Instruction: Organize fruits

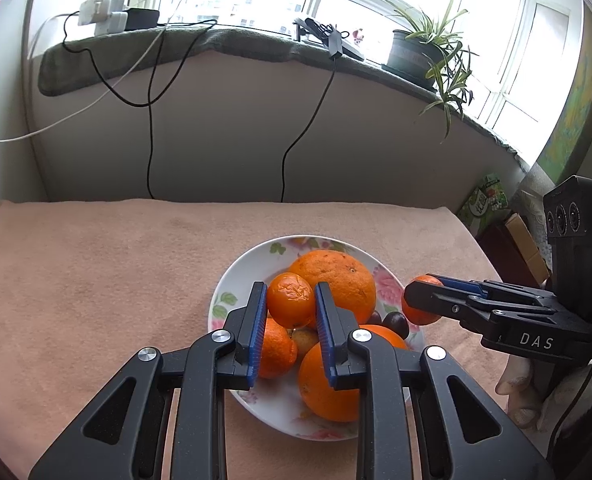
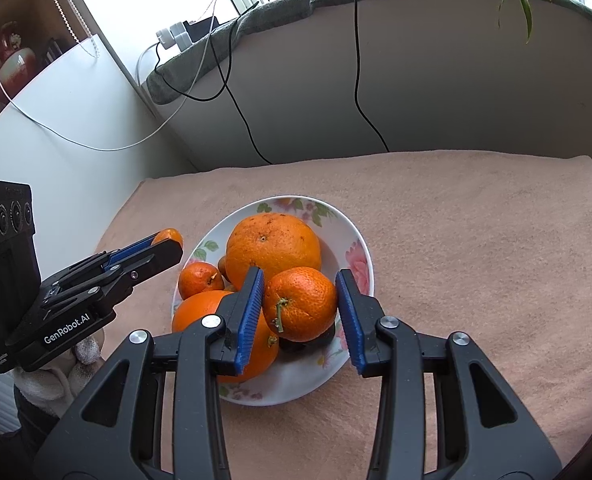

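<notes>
The floral plate in the middle of the peach-covered surface carries a big orange, more citrus and a dark fruit crowded together. Above the plate, the left gripper is clamped on a small wrinkled tangerine, while the right gripper pinches a second tangerine over the plate's right half; cables hang down the wall behind

You're in a lived-in home room: a potted plant and chargers on the windowsill, a floral plate on a towel-covered desk.
</notes>
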Demonstrator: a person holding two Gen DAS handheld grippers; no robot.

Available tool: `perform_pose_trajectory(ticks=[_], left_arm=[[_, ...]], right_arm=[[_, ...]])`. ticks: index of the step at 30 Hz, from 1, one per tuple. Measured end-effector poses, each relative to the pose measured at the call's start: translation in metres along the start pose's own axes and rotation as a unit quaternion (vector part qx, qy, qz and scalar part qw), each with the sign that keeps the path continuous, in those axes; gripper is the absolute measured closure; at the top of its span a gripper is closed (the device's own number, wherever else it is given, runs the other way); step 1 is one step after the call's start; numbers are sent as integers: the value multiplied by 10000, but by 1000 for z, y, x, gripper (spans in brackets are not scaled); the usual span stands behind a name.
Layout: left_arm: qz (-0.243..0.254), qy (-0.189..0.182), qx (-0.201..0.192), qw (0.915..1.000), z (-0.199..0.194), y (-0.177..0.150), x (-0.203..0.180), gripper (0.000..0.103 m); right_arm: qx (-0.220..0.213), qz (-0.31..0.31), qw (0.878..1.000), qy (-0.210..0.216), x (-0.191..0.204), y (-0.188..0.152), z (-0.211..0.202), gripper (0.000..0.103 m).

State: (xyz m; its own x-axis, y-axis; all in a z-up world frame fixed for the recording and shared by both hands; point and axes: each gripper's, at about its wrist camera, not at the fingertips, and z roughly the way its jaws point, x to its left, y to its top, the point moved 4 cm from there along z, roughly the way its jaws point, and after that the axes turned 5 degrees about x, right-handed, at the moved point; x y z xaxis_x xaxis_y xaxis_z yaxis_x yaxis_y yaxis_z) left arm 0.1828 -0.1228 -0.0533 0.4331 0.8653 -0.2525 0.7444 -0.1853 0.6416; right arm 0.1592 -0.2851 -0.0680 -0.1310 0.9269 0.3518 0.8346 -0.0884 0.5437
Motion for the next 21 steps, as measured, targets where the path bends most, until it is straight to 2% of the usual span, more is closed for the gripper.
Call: perform_pose_trajectory(ticks=[1, 3, 5, 16, 18, 21], left_arm=[[2, 2, 0, 10000, 0, 0, 0, 81], [3, -2, 1, 10000, 0, 0, 0, 80], [1, -1, -2, 10000, 0, 0, 0, 79], [43, 2, -47, 10000, -4, 1, -2, 72], [50, 5, -68, 10000, -6, 1, -3, 64], [59, 12, -93, 9999, -7, 1, -4, 61]], right_arm=[[-13, -8, 10000, 15, 0, 1, -1, 63], [-43, -29, 10000, 42, 2, 1, -2, 52], [-97, -78, 9999, 40, 4, 1, -4, 45], [-137, -226, 9996, -12, 11, -3, -10, 41], [-142, -239, 9996, -27, 11, -3, -12, 41], [-160, -281, 9994, -80, 11, -4, -14, 41]])
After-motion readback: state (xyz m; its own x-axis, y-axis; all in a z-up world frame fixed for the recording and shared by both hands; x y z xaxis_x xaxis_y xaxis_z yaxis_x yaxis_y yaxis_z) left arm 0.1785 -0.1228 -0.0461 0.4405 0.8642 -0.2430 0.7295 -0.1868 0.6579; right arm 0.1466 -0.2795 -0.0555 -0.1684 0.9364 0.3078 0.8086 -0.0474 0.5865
